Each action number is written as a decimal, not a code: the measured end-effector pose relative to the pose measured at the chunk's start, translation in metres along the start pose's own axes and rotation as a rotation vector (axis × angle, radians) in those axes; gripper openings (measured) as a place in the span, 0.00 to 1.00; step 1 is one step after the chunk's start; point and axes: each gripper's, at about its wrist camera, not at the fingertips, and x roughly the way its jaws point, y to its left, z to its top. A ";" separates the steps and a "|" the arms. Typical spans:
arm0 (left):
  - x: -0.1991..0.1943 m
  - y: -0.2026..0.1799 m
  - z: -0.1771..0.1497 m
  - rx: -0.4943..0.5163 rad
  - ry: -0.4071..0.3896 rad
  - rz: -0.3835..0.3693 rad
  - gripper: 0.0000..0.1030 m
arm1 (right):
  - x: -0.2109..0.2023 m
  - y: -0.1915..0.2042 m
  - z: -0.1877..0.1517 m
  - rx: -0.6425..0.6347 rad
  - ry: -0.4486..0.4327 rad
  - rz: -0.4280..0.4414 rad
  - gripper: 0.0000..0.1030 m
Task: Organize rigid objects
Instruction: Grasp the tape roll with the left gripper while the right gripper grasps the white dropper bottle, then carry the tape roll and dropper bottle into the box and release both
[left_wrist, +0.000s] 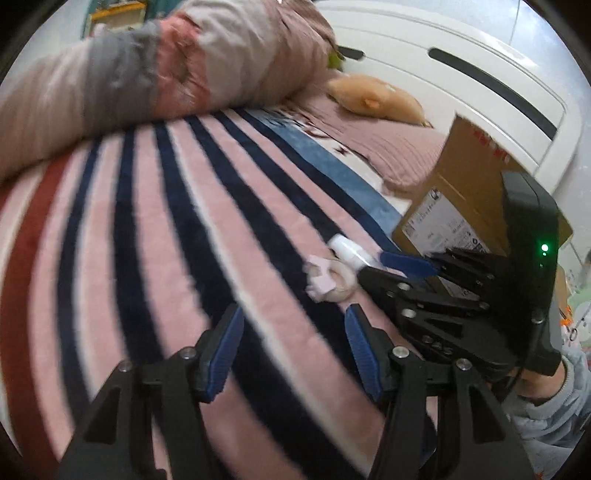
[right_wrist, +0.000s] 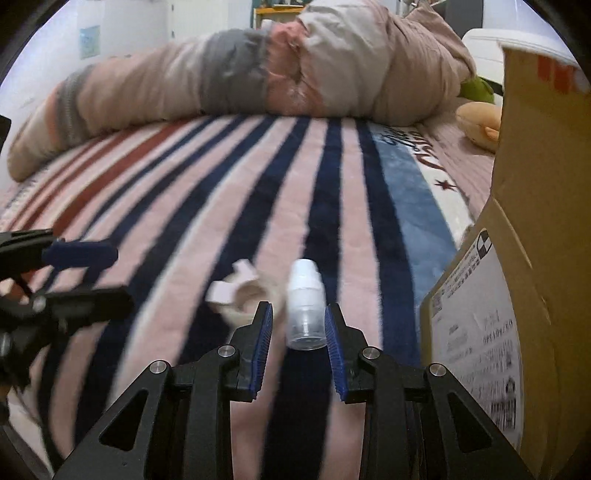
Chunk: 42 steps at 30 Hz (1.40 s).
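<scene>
A small clear bottle with a white cap (right_wrist: 305, 306) lies on the striped blanket (right_wrist: 207, 192), its base between the blue pads of my right gripper (right_wrist: 298, 314). The jaws stand close on either side of it; contact is not clear. A pale pink ring-shaped piece with tabs (right_wrist: 240, 291) lies just left of the bottle. In the left wrist view the bottle (left_wrist: 347, 249) and ring piece (left_wrist: 330, 282) lie ahead to the right, with the right gripper (left_wrist: 380, 266) at them. My left gripper (left_wrist: 293, 325) is open and empty, short of the ring piece.
An open cardboard box (right_wrist: 517, 258) stands at the right on the bed, also in the left wrist view (left_wrist: 461, 192). A rolled duvet (right_wrist: 258, 81) lies across the far side. A tan plush toy (left_wrist: 376, 98) sits near the white headboard (left_wrist: 461, 66).
</scene>
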 end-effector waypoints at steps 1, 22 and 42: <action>0.008 -0.002 0.002 0.002 0.009 -0.010 0.52 | 0.005 -0.001 0.000 -0.003 0.007 -0.004 0.24; 0.072 -0.027 0.019 0.054 0.058 0.073 0.37 | -0.021 -0.002 -0.040 -0.014 0.029 0.076 0.19; -0.132 -0.075 0.027 0.107 -0.233 0.171 0.37 | -0.155 0.017 -0.003 -0.103 -0.287 0.314 0.19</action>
